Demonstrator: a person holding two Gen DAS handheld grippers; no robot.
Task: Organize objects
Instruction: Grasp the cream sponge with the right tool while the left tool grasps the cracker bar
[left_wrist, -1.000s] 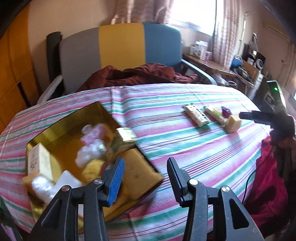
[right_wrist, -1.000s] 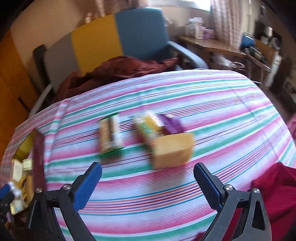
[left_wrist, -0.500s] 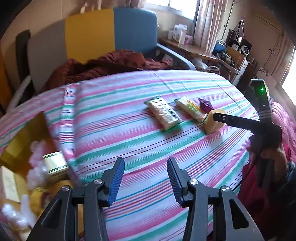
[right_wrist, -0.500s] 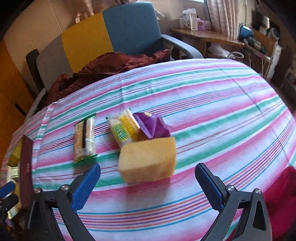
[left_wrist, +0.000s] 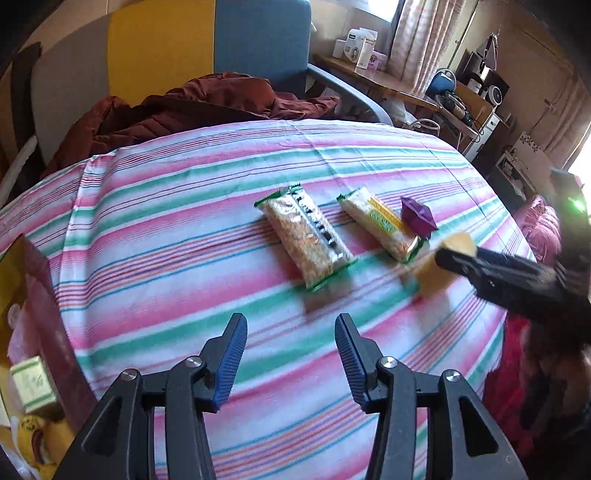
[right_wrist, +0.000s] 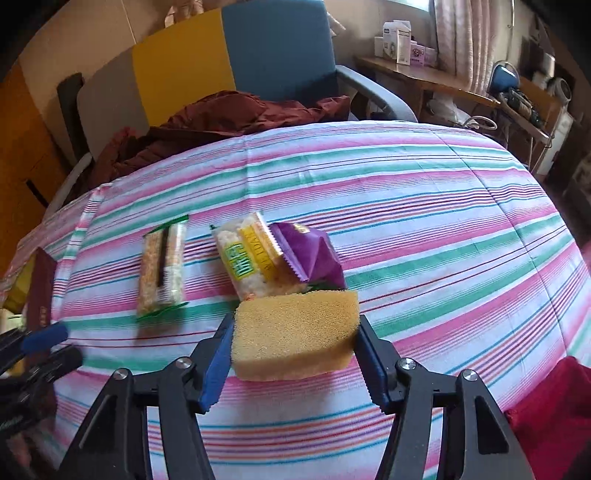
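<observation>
A yellow sponge (right_wrist: 295, 339) lies on the striped tablecloth (right_wrist: 424, 206), and my right gripper (right_wrist: 295, 328) is closing on it, both blue pads touching its ends. Just behind it are a purple packet (right_wrist: 310, 254), a yellow-labelled rice bar (right_wrist: 251, 262) and a green-edged rice bar (right_wrist: 162, 269). In the left wrist view my left gripper (left_wrist: 290, 325) hovers over bare cloth, its jaws opening with nothing between them. The green-edged bar (left_wrist: 306, 240) lies ahead of it, with the yellow-labelled bar (left_wrist: 384, 225), purple packet (left_wrist: 417, 216) and sponge (left_wrist: 439, 277) to the right.
A dark red box (left_wrist: 44, 295) with a gold inside stands at the table's left edge, with a small green-white carton (left_wrist: 31, 384) and other items in it. Behind the table is a chair (left_wrist: 258, 40) with a maroon jacket (left_wrist: 207, 103). Red cloth (right_wrist: 554, 417) hangs at the right.
My left gripper swung right, from over the box to the bare cloth near the green-edged bar. My right gripper's wide jaws came in against the sponge's ends.
</observation>
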